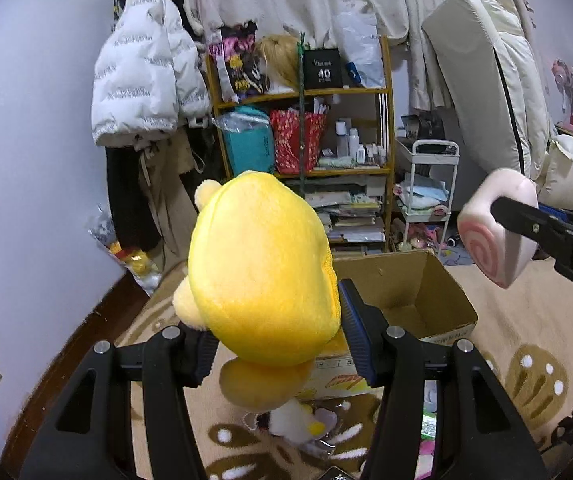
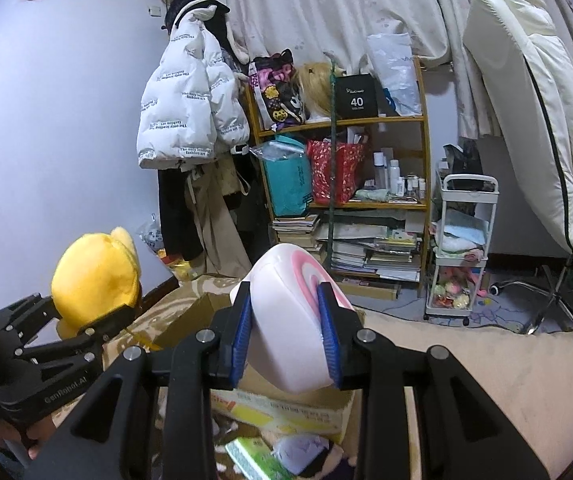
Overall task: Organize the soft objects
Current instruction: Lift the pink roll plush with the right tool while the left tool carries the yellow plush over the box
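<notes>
- Yellow plush (image 1: 262, 272) is clamped between the pads of the left gripper (image 1: 274, 340), centre of the left wrist view; it is carried in the air, in front of and above the cardboard box (image 1: 418, 292).
- Pink swirl cushion (image 2: 298, 320) is squeezed in the right gripper (image 2: 286, 344), centre-bottom of the right wrist view; jaws are closed hard on it and the foam is visibly dented at the pads.
- Each held item is also seen from the other side: cushion at right edge of the left view, plush at lower left of the right view. The two are well apart.
- Box sits open on the patterned rug (image 1: 526, 320), directly below and ahead of both grippers; what shows of its inside in the left view looks empty.
- Progress, as judged: two soft items picked, none yet seen deposited. Both likely to be dropped into the box.
- Left to do: a small white-and-yellow plush (image 1: 298, 424) and other bits are lying on the rug at bottom centre, beside the box.
- Background: shelf unit (image 2: 342, 120), white puffer jacket (image 2: 190, 108), rolling cart (image 2: 466, 240); not involved.
</notes>
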